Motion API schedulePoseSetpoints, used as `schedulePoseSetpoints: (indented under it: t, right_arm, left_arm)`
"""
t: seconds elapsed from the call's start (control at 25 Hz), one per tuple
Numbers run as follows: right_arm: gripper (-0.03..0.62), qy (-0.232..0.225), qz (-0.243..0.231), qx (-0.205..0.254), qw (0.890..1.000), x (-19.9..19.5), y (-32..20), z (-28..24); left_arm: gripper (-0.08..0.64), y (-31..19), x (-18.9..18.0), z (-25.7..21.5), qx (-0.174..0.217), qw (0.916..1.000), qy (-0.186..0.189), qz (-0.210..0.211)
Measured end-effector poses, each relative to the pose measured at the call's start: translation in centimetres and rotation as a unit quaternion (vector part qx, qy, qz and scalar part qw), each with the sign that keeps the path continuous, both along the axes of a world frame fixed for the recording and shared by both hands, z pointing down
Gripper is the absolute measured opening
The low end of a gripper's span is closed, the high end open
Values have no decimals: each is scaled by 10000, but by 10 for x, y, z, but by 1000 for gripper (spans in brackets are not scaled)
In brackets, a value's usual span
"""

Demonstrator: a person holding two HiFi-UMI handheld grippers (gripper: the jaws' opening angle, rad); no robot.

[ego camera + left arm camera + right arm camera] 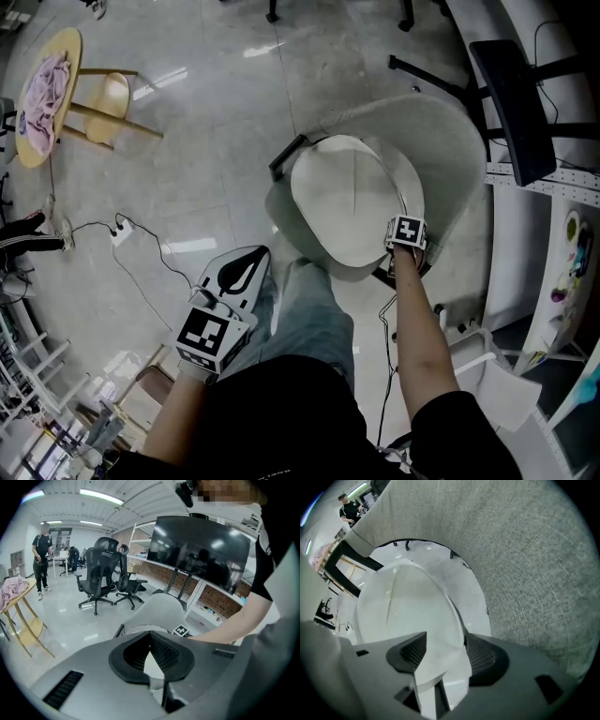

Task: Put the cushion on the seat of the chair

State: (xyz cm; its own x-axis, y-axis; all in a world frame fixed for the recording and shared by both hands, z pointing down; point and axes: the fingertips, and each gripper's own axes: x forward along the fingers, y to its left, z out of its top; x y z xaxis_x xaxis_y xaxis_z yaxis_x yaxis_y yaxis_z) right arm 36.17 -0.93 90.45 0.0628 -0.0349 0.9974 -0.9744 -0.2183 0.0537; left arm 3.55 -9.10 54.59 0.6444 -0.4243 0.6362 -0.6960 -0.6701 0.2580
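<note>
A white cushion lies in the seat of the grey fabric shell chair. My right gripper points straight down at the cushion's near right edge. In the right gripper view its jaws stand open, with the cushion's edge between the pads and the chair's curved back behind. My left gripper hangs to the left of the chair, above the floor and the person's leg. Its jaws are shut with nothing in them, and they face the chair.
A round wooden table with a pink cloth and a wooden stool stand at the far left. A power strip with a cable lies on the floor. A black screen on a stand is right of the chair. Office chairs and a standing person are further off.
</note>
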Motion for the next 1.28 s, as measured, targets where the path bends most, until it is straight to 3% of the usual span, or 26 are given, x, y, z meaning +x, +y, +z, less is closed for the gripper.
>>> schedulePoseSetpoints:
  t: [0.36,0.44,0.56,0.64,1.08,1.28]
  right_arm:
    - [253,-400,-218,342,9984,-30,-20,-40]
    - [206,-421,-365,449,9974,-39,-27,-53]
    - [54,-416,-597,723,9947,-54,-43,-75]
    - [9,-534,-760,905,9916,-69,-53,-91]
    - [8,-1242,-1604,1786,9628,-175,-99,-187]
    - [8,-1479,-2064,2322,9389,-237,-123,-247]
  left_arm:
    - [12,-4,-3,-20,137,9995,189,-224]
    - [12,-3,-5,-27,182,9991,238,-293]
    - [12,-1,-12,-36,266,9983,296,-425]
    - [12,1,-20,-41,322,9975,326,-532]
    - [12,5,-74,-76,669,9890,518,-1215]
    - [12,0,-107,-90,864,9838,598,-1452]
